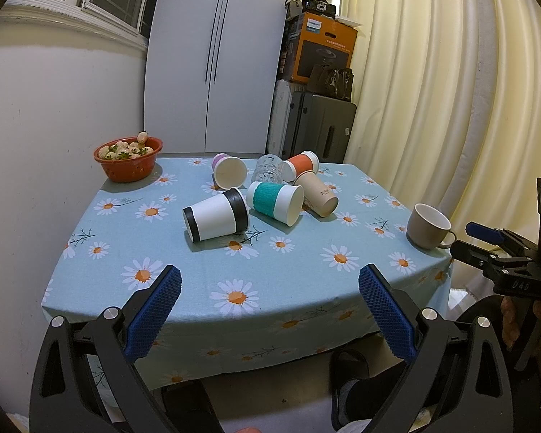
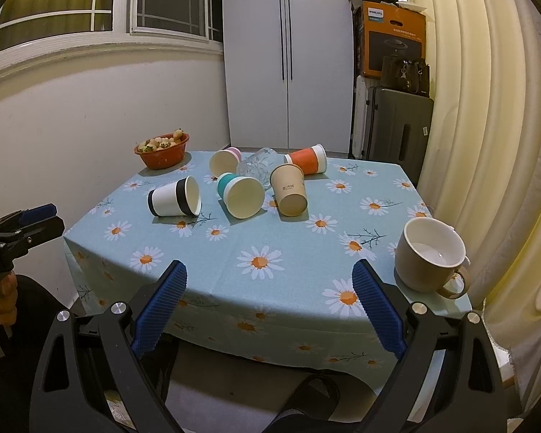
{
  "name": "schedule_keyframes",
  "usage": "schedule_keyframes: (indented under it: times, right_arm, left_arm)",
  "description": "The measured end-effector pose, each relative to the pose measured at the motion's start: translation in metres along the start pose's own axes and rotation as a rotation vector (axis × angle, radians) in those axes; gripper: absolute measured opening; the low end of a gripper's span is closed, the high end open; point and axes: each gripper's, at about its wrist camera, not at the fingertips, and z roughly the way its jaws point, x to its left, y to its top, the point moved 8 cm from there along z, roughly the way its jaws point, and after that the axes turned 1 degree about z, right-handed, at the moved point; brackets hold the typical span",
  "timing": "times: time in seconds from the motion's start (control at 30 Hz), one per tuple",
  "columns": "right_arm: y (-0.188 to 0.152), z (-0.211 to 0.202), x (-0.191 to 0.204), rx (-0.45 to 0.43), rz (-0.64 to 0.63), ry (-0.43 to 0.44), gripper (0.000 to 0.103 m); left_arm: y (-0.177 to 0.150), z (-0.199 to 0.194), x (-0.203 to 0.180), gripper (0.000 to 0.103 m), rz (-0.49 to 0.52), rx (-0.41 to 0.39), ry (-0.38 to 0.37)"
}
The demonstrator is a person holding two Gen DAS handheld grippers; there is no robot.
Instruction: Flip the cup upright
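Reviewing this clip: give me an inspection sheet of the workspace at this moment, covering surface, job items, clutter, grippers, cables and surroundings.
Surface: table under a blue daisy cloth.
Job's things: five paper cups on their sides: black-banded cup, teal cup, tan cup, orange cup, pink cup. Glass also tipped.
Clutter: mug upright near the right edge; red bowl of fruit.
Grippers: left gripper and right gripper both open, empty, short of the table.
Cables: nothing seen.
Surroundings: cabinet, curtain, stacked boxes, suitcase.

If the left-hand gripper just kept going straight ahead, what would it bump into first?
Probably the black-banded white paper cup lying on its side; the left gripper, jaws open, points over bare daisy-print tablecloth towards it. Depth is uncertain, so the teal-sleeved paper cup beside it is possible.
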Motion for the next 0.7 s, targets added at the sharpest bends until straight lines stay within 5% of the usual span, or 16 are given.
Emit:
schedule_keyframes:
  times: [0.7]
  right_arm:
    - [-0.0009, 0.0007, 0.0015, 0.009, -0.005, 0.001, 0.092]
  left_arm:
    - [-0.0002, 0.0000, -0.0005, 0.096, 0.002, 0.002, -0.001]
